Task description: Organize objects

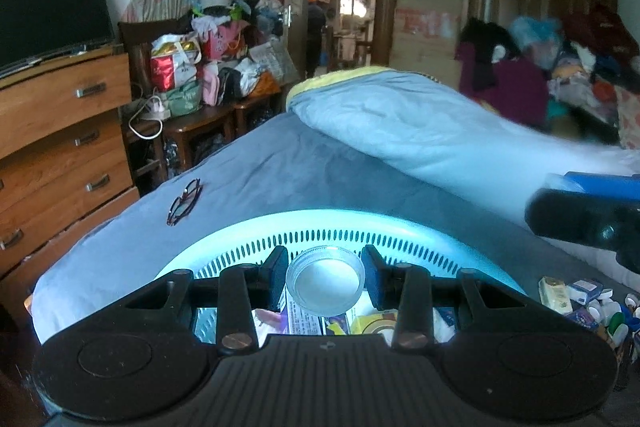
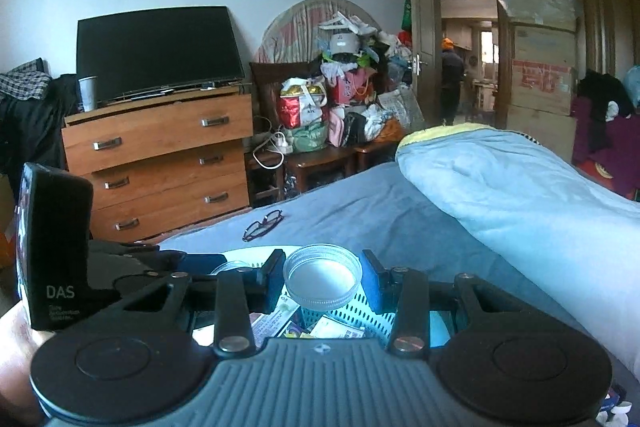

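Observation:
My left gripper is shut on a clear round lid, open side toward the camera, above a pale blue slotted basket on the bed. The basket holds leaflets and small boxes. My right gripper is shut on a second clear round lid over the same basket. In the right wrist view the left gripper's black housing stands at the left, with its lid's rim just showing. In the left wrist view the right gripper's body is blurred at the right edge.
Dark-framed glasses lie on the blue sheet beyond the basket. A rolled blue duvet crosses the bed on the right. Several small boxes and bottles lie right of the basket. A wooden dresser with a TV stands left. A person stands beyond the doorway.

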Motion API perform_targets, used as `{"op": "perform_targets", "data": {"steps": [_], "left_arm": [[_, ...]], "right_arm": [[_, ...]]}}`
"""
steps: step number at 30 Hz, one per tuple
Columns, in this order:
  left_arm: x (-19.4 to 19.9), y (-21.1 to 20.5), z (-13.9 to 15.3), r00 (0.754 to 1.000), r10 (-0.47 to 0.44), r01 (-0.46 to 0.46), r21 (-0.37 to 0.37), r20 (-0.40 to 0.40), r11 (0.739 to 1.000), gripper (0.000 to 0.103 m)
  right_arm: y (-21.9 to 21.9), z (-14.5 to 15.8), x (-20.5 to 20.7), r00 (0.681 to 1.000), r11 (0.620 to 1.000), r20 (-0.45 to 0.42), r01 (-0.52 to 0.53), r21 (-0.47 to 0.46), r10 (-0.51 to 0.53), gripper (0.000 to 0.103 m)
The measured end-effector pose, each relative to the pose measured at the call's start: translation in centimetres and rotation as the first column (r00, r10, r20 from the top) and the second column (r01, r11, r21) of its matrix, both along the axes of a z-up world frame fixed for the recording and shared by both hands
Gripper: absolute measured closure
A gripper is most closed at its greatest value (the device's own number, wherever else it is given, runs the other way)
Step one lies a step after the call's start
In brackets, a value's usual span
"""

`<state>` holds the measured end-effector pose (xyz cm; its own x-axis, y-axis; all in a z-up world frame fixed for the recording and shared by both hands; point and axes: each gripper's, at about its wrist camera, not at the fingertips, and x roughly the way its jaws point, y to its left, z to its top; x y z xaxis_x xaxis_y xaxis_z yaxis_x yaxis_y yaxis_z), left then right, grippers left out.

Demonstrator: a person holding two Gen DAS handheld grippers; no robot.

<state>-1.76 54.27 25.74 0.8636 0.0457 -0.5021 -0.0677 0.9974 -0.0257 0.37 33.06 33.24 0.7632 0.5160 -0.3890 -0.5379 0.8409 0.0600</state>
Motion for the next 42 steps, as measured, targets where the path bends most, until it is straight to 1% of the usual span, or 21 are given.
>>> {"op": "perform_targets", "data": {"steps": [3, 7, 16, 21, 31, 32, 33, 34, 35, 36, 40, 42], "left_arm": [[0.0, 0.4, -0.3, 1.000, -0.002, 0.002, -0.003, -0.003, 1.000, 0.062], [0.2, 0.9, -0.6, 1.000, 0.005, -0.005, -0.010, -0.006, 1.000, 0.062], [0.7, 1.3, -1.0, 1.000, 0.006, -0.007, -0.006, -0.017, 1.000, 0.063], [0.9, 1.8, -1.4, 1.000, 0.008, -0.008, -0.005, -0.021, 1.000, 0.062], [1.2, 1.7, -2.1, 0.999, 0.008, -0.008, 0.003, -0.038, 1.000, 0.062], [1.3, 1.7, -2.2, 0.999, 0.006, -0.006, 0.002, -0.043, 1.000, 0.061], [1.3, 1.7, -2.3, 0.999, 0.005, -0.006, -0.002, -0.045, 1.000, 0.054], [1.2, 1.7, -2.4, 0.999, 0.012, -0.012, -0.004, -0.044, 1.000, 0.047], [1.1, 1.7, -2.5, 0.999, 0.017, -0.017, -0.002, -0.040, 1.000, 0.033], [1.0, 1.7, -2.5, 0.999, 0.021, -0.021, 0.001, -0.034, 1.000, 0.026], [0.8, 1.5, -2.2, 0.999, 0.033, -0.033, 0.008, -0.029, 0.999, 0.024], [0.7, 1.2, -1.9, 0.999, 0.034, -0.034, 0.004, -0.020, 0.999, 0.022]], "right_arm": [[0.3, -0.7, 0.7, 1.000, 1.000, -0.009, 0.005, -0.013, -0.005, 0.061], [1.2, -1.5, 1.7, 0.999, 0.998, -0.027, 0.022, -0.052, -0.023, 0.061], [2.2, -2.3, 2.8, 0.997, 0.993, -0.043, 0.053, -0.107, -0.057, 0.061], [2.8, -2.6, 3.1, 0.998, 0.991, -0.038, 0.050, -0.120, -0.055, 0.061], [2.8, -2.8, 3.6, 0.997, 0.992, -0.047, 0.051, -0.118, -0.057, 0.060], [2.8, -2.9, 3.7, 0.997, 0.991, -0.050, 0.053, -0.120, -0.059, 0.056], [2.8, -2.9, 3.8, 0.997, 0.992, -0.052, 0.056, -0.117, -0.062, 0.051], [2.7, -2.9, 3.9, 0.997, 0.992, -0.051, 0.060, -0.112, -0.066, 0.042], [2.6, -3.0, 3.8, 0.996, 0.992, -0.045, 0.065, -0.112, -0.071, 0.040], [2.5, -3.0, 3.8, 0.996, 0.991, -0.043, 0.068, -0.112, -0.073, 0.040], [1.7, -3.2, 3.7, 0.996, 0.992, -0.044, 0.077, -0.097, -0.082, 0.039], [0.8, -3.2, 3.4, 0.995, 0.992, -0.035, 0.088, -0.087, -0.091, 0.034]]}}
